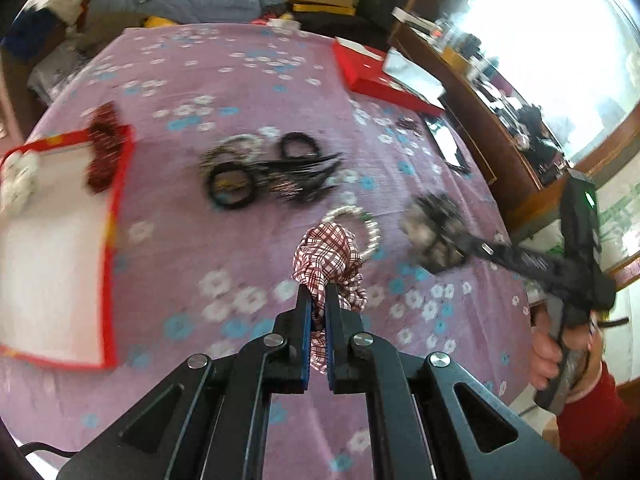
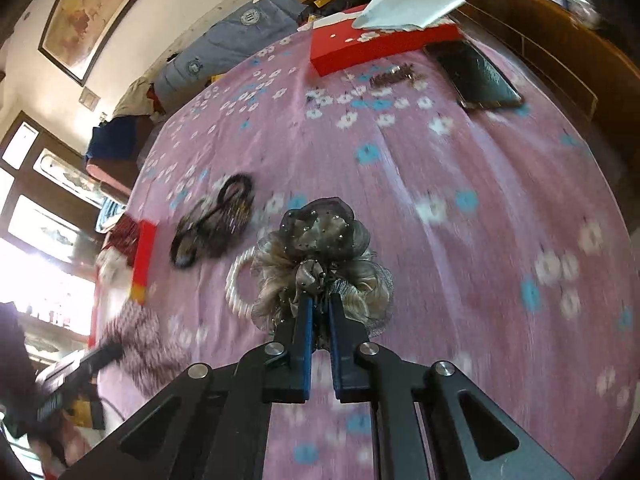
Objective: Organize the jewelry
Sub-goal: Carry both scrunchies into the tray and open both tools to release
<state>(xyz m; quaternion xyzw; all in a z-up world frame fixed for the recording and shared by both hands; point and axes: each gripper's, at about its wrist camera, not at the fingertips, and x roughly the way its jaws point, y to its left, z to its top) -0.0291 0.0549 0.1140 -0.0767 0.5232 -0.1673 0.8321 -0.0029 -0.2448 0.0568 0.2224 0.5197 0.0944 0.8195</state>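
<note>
From the left wrist, our left gripper (image 1: 318, 296) is pinching the plaid scrunchie (image 1: 328, 260) at its tips, and the open red box (image 1: 116, 216) we'd guess it's headed for sits well off to its left, nearer this hand. From the right wrist, our right gripper (image 2: 320, 300) is clamped on the grey hair flower (image 2: 320, 252), with the box (image 2: 144, 260) far left of it and the pearl bracelet (image 2: 236, 280) just beside the flower.

no writing reads clearly from either of my cameras. the grey-blue padded jacket (image 2: 236, 40) at the far end of the bed carries round white badges, but their marks are too small to make out. the red box (image 2: 372, 46) shows only pale specks, and the framed picture (image 2: 92, 4) on the wall is a yellowish blur.
</note>
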